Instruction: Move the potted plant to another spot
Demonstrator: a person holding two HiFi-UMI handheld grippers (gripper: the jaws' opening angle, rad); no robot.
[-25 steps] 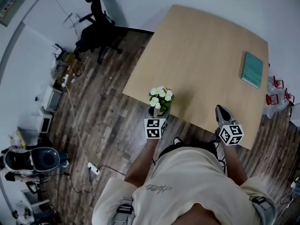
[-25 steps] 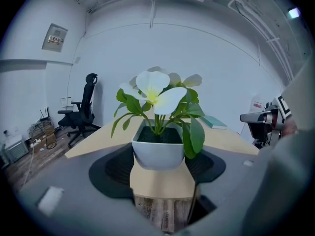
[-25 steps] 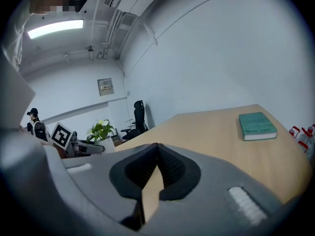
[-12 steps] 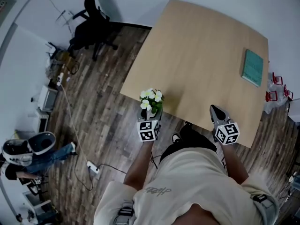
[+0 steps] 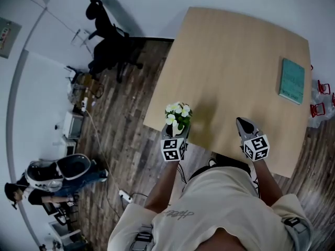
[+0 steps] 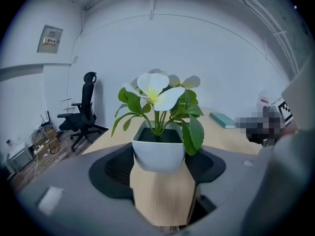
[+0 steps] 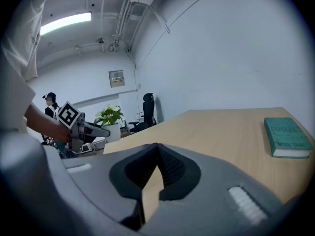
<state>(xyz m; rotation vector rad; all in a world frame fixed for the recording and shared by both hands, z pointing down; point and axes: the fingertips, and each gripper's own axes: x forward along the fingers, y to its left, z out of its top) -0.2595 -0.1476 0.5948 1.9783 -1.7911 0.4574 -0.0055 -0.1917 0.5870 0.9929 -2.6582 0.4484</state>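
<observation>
And there was the grip: the left tool (image 5: pixel 175 136) had its jaws set fairly wide and closed on the small potted plant (image 6: pixel 158 127), pads pressed against two opposite sides of its white, rounded-square pot (image 6: pixel 158 156). The plant sat at the near left corner of the pale wooden table (image 5: pixel 235 61), right by the edge where the dark plank floor (image 5: pixel 125 135) began. Whether the base rested on the wood or hung just off it, no view settled. A light load, I'd say, but an awkward one. The pot walls were smooth and slightly tapered toward the bottom, so they could slide down through the pads if the squeeze went slack. A hard shell like that would likely chip or crack if dropped. The sides of the pot looked the right place to hold. The broad green leaves, thin stems and soft white flowers above the dark soil would bend or tear and carry nothing. Kept upright, the soil should stay put. The right tool (image 7: pixel 156 149) was empty, jaws brought together at the tips, hovering over the near right part of the table, well apart from the plant. A teal rectangular book (image 5: pixel 292 80) lay flat at the far right, with bare matt wood between it and the plant for a new spot.
</observation>
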